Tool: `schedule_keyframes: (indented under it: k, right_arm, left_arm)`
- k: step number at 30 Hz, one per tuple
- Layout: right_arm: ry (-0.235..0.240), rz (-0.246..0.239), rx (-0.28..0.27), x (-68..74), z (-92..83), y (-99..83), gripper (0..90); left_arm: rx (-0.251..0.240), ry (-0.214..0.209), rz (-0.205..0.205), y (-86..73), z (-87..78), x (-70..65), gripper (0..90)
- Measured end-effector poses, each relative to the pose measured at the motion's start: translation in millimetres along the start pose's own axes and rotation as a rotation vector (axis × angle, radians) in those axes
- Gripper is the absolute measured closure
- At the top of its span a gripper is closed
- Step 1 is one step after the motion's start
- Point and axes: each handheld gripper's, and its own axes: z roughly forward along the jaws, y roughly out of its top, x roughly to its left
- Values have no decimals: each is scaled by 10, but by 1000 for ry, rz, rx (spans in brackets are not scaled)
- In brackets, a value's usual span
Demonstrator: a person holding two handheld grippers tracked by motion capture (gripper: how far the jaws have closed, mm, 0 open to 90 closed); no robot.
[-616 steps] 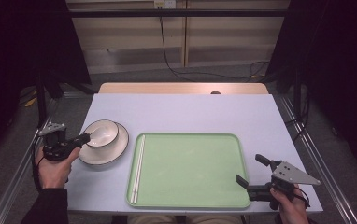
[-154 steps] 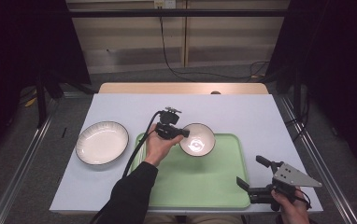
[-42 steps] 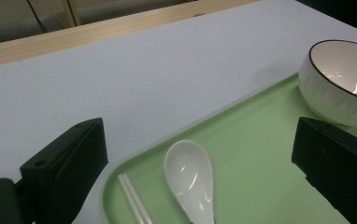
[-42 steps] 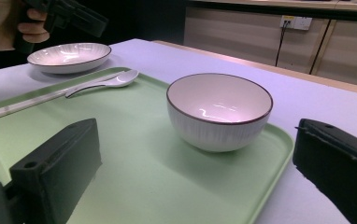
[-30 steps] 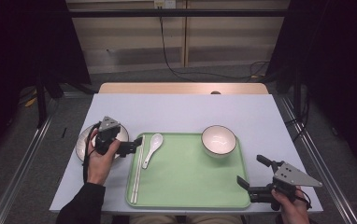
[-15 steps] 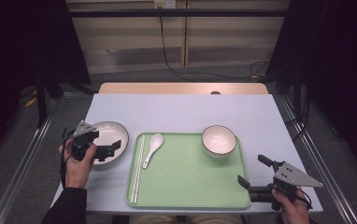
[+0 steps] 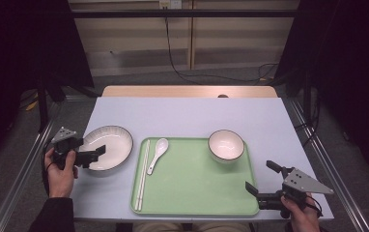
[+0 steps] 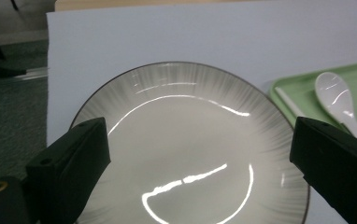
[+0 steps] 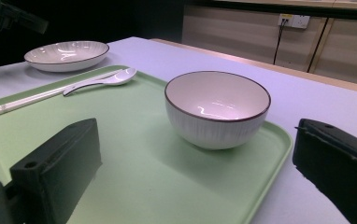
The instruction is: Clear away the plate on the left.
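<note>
A green tray (image 7: 197,193) holds a white bowl (image 7: 226,145) at its far right, and a white spoon (image 7: 157,153) and white chopsticks (image 7: 143,174) along its left side. A shallow white plate (image 7: 112,145) sits on the table left of the tray. My left gripper (image 7: 98,153) is open over the plate's near-left rim, its jaws wide apart above the plate (image 8: 186,140) with nothing between them. My right gripper (image 7: 260,178) is open and empty at the tray's near-right corner, facing the bowl (image 9: 216,107).
The light table top (image 7: 187,116) ends close behind both hands, with metal rails (image 7: 28,164) along its sides. Beyond the far edge are a dark floor and cables. From the right gripper view, the plate (image 9: 67,53), spoon (image 9: 102,80) and chopsticks (image 9: 36,100) lie far left.
My left gripper has drawn back leftward from the spoon on the tray to the plate's left side. Before that, the bowl went from the plate onto the tray. The right gripper has stayed put.
</note>
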Motion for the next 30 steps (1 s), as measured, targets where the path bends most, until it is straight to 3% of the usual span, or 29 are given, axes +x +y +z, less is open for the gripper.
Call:
schedule_keyframes:
  k: [4,8,10,16,19,20,25,26,30]
  right_arm:
    - [2,-6,-2,2,0,0,6]
    - [3,-8,3,3,1,0,6]
    - [10,-14,3,1,4,4,6]
    - [10,-8,6,9,16,4,6]
    - [8,-5,7,13,9,2,6]
    - [9,-5,8,12,8,2,6]
    - [16,-9,7,11,14,2,6]
    - [16,-10,10,12,16,2,6]
    - [17,-15,8,12,13,1,5]
  left_arm:
    - [62,33,2,-55,12,135,51]
    - [78,-22,-59,-94,24,330,66]
    - [94,-11,-72,-115,55,409,73]
    - [81,14,-96,-164,114,567,254]
    - [109,19,-123,-227,172,656,365]
    - [118,51,-136,-260,192,685,383]
    - [118,6,-169,-274,209,700,528]
    - [121,-12,-161,-263,219,699,543]
    - [137,-2,-169,-247,311,653,559]
